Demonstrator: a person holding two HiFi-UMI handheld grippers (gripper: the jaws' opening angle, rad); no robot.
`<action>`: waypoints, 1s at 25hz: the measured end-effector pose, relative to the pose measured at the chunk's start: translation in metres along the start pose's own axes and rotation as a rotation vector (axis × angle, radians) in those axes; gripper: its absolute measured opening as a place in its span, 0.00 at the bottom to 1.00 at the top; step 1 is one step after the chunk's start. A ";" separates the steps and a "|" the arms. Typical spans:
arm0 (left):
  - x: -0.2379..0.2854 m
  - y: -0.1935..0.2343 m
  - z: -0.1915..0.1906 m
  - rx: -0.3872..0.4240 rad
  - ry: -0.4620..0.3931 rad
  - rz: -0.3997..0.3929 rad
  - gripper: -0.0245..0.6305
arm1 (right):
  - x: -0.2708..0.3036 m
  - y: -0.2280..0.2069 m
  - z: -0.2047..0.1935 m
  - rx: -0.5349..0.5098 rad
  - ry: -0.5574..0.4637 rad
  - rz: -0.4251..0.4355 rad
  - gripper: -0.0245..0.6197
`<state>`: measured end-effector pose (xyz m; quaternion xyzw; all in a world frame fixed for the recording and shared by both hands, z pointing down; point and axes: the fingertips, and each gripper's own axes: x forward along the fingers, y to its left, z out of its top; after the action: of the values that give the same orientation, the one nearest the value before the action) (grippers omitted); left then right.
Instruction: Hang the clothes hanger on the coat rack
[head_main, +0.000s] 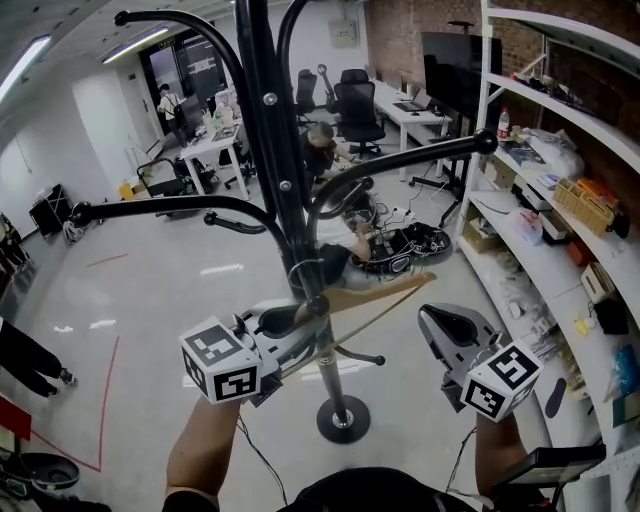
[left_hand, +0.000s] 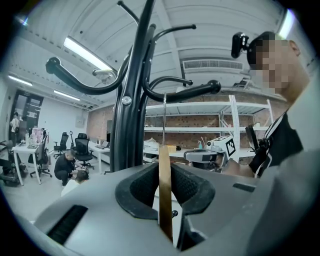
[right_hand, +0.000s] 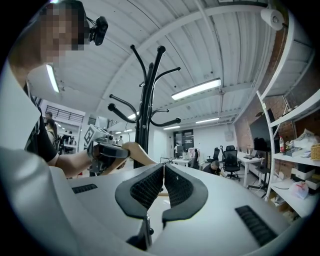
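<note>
— Wooden clothes hanger (head_main: 385, 295): where, and held by what?
— Clamped at its left end in the left gripper (head_main: 285, 335), flat bar pinched edge-on. Tilted, running up and rightward past the black coat rack (head_main: 262, 150), low among the curved arms.
— Wire hook (left_hand: 164, 120) seated yet?
— Cannot tell. Rising straight toward a knobbed rack arm (left_hand: 192, 93); probably close, not plainly over it. Likely the hanging step itself, near its end.
— Next move?
— By the look of things: settle the hook over an arm, check for a firm seat, then loosen the left grip. Risk of the hook sliding off the arm's end if released askew.
— Right gripper (head_main: 440, 322)?
— Clenched on nothing, just right of the hanger's free end, idle.
— Any writing?
— None legible. Only black-and-white square patterns on each marker cube (head_main: 222, 360); nothing readable on the shelves (head_main: 560, 190) at far right.
</note>
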<state>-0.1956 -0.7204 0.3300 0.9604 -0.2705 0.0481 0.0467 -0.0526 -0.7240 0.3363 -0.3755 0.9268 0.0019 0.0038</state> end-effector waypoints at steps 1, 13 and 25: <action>0.000 0.000 0.000 0.000 -0.001 -0.002 0.12 | -0.001 0.000 0.000 0.000 0.001 -0.004 0.05; -0.003 -0.001 -0.002 0.089 -0.021 0.010 0.12 | -0.003 0.009 -0.001 -0.019 -0.004 0.007 0.05; -0.024 0.006 0.015 0.183 -0.157 0.113 0.19 | -0.012 0.014 -0.003 -0.016 -0.009 0.010 0.05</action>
<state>-0.2181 -0.7150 0.3124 0.9447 -0.3214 -0.0003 -0.0652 -0.0533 -0.7056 0.3393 -0.3707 0.9287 0.0110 0.0049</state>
